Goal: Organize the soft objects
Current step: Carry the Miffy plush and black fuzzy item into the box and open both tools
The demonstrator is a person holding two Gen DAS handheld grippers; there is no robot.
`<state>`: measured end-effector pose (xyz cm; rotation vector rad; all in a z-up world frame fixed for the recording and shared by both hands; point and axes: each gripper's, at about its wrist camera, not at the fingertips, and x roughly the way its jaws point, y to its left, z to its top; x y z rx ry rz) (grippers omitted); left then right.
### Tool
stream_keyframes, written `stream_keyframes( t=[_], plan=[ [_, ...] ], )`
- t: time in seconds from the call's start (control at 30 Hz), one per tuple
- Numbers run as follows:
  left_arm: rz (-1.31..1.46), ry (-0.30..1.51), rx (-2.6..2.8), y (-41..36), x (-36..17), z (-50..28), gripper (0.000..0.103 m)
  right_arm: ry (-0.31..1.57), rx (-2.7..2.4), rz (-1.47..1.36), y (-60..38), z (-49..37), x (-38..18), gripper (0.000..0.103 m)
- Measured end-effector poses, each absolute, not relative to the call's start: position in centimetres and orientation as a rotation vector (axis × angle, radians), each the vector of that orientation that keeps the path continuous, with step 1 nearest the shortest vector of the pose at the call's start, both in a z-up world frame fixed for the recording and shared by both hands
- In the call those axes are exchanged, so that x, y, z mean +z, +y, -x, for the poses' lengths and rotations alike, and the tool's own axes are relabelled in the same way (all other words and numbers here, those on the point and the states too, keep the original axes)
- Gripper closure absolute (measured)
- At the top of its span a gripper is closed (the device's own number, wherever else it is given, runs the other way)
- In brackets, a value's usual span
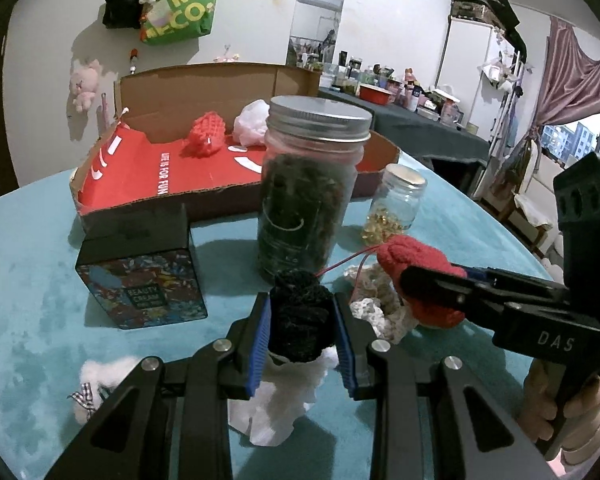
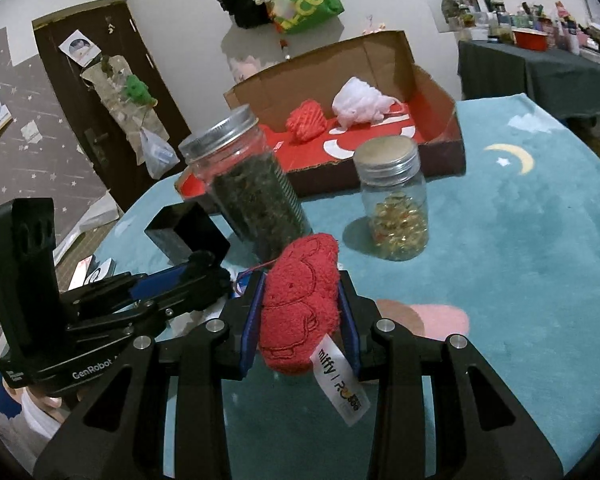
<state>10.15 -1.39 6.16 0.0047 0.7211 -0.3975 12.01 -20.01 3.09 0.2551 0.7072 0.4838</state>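
Note:
In the left wrist view my left gripper is shut on a black woolly ball, held just above the teal table cover. To its right, my right gripper is clamped on a red plush. The right wrist view shows that red plush with its white tag squeezed between the blue pads of my right gripper. My left gripper sits to the left with the black ball. An open cardboard box at the back holds a red knitted piece and a white soft piece.
A tall jar of dark leaves and a small jar of yellow capsules stand between the grippers and the box. A black printed carton stands at the left. White cloth, a white fluffy piece and a cream crocheted piece lie on the table.

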Motion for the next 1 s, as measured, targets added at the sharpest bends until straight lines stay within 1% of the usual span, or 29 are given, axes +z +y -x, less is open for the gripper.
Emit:
stream_keyframes(
  t=[0.53,1.0],
  plan=[
    [0.013,0.713,-0.384,-0.9,6.5,-10.0,0.071,0.725,0.503,-0.291,-20.4,-11.9,3.0,0.070],
    [0.066,0.700,-0.276,4.6,7.7,-9.4,0.071,0.732,0.486,-0.352,-23.6,-11.8,3.4,0.070]
  ],
)
